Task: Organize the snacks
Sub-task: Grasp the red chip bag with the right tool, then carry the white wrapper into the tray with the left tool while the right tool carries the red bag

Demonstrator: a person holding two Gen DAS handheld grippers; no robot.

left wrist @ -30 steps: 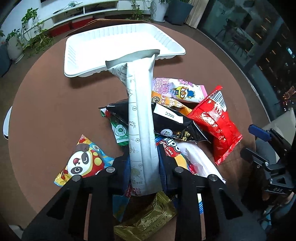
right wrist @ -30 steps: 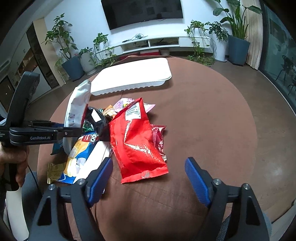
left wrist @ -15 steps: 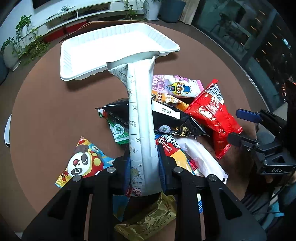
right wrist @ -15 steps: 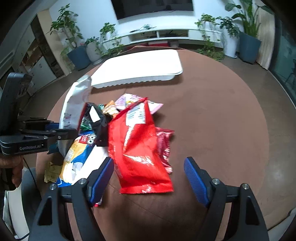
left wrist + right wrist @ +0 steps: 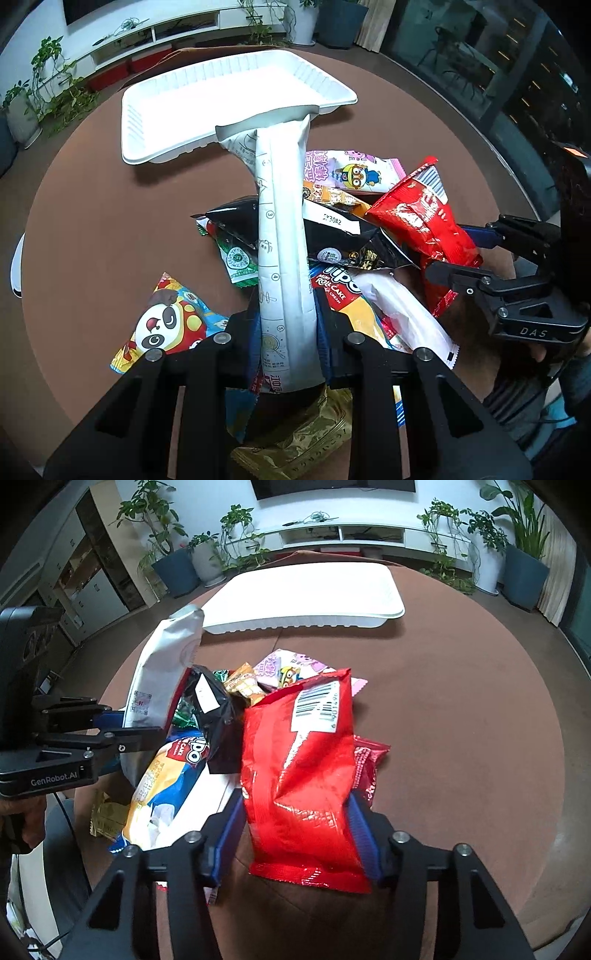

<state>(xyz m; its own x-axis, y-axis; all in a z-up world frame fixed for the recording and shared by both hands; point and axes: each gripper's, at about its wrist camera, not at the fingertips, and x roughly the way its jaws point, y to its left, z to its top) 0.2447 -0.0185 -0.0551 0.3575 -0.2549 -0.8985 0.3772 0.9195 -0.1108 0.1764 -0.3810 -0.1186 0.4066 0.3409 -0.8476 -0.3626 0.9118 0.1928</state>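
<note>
The left gripper point(image 5: 286, 332) clamps a tall white foil packet point(image 5: 282, 236), its long axis aimed at the white plastic tray point(image 5: 147, 99) along the round brown table's point(image 5: 92, 221) far edge; the right gripper point(image 5: 295, 834) pinches a crinkled red bag point(image 5: 303, 760).

Potted plants point(image 5: 173, 550) flank a white media shelf point(image 5: 343, 535).

A round table point(image 5: 92, 221) holds an empty tray point(image 5: 229, 96) at its far side and a heap of snack packets nearer the viewer. In the heap, a roll cake packet point(image 5: 162, 786) lies left of a chip bag point(image 5: 306, 760), with a cartoon-penguin packet point(image 5: 354, 171) behind them toward the tray. A panda packet point(image 5: 166, 325) lies apart at the heap's left edge.
</note>
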